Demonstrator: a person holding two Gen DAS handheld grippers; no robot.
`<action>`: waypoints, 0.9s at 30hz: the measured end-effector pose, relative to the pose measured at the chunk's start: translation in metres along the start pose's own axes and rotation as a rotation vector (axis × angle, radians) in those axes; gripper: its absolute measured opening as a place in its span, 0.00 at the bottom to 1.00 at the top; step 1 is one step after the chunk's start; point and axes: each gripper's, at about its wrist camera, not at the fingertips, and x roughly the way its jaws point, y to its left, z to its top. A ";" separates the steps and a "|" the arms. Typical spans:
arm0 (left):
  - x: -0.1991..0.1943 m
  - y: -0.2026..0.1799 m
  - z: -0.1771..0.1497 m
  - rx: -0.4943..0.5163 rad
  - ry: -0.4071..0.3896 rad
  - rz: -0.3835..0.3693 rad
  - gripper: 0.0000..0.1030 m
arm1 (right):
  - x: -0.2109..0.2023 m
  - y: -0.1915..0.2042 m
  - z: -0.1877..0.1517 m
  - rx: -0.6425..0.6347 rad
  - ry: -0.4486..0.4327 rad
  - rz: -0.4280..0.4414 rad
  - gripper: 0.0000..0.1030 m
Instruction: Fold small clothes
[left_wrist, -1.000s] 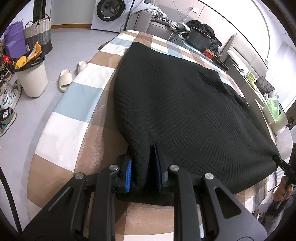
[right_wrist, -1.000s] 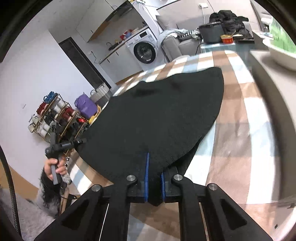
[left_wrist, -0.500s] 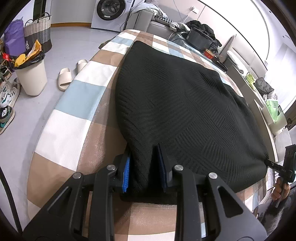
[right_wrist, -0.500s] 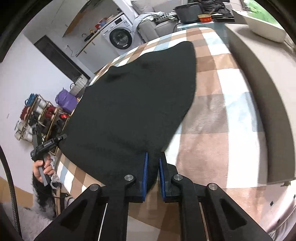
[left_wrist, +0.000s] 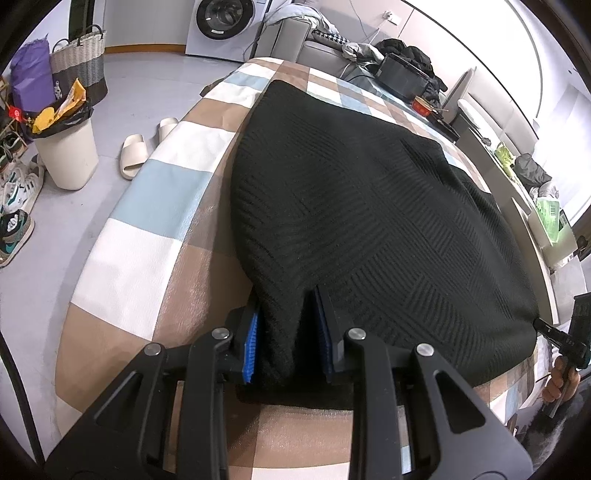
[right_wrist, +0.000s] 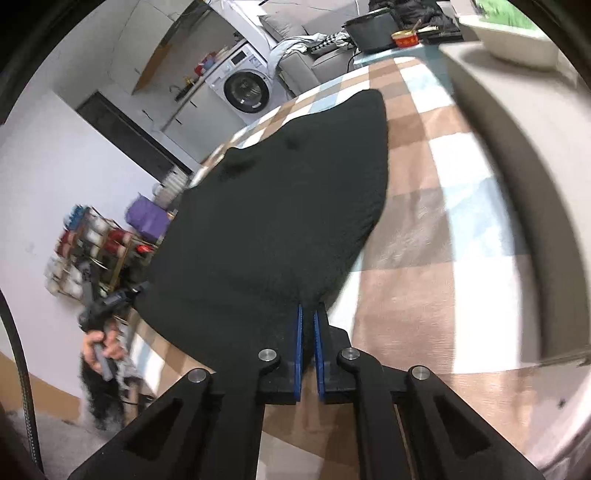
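A black knitted garment (left_wrist: 362, 206) lies spread over the checked tablecloth (left_wrist: 162, 206). My left gripper (left_wrist: 286, 325) is shut on a bunched near corner of it, the cloth pinched between the blue pads (left_wrist: 249, 347). In the right wrist view the same garment (right_wrist: 280, 206) stretches away, and my right gripper (right_wrist: 309, 325) is shut on its other near corner. The right gripper also shows at the far right edge of the left wrist view (left_wrist: 561, 339), at the garment's corner. The near edge is lifted slightly off the table.
A white bin (left_wrist: 66, 155), slippers (left_wrist: 136, 155), shoes and a basket (left_wrist: 77, 70) stand on the floor to the left. A washing machine (right_wrist: 247, 88), a sofa and a black pot (left_wrist: 402, 77) are beyond the table. A grey ledge (right_wrist: 517, 177) runs along the right.
Both grippers stay shut on the garment's corners. The right gripper has swung and tilted, its view is blurred, and the garment's near edge has shifted with it.
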 end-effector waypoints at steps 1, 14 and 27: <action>0.000 0.000 0.000 0.000 0.000 0.000 0.22 | -0.001 0.002 -0.001 -0.021 0.002 -0.055 0.05; -0.001 0.003 0.000 -0.013 -0.004 -0.017 0.22 | -0.008 -0.004 0.001 0.042 -0.011 -0.018 0.35; -0.001 0.001 0.001 0.001 0.007 -0.010 0.22 | 0.026 0.028 0.008 -0.041 0.002 -0.007 0.09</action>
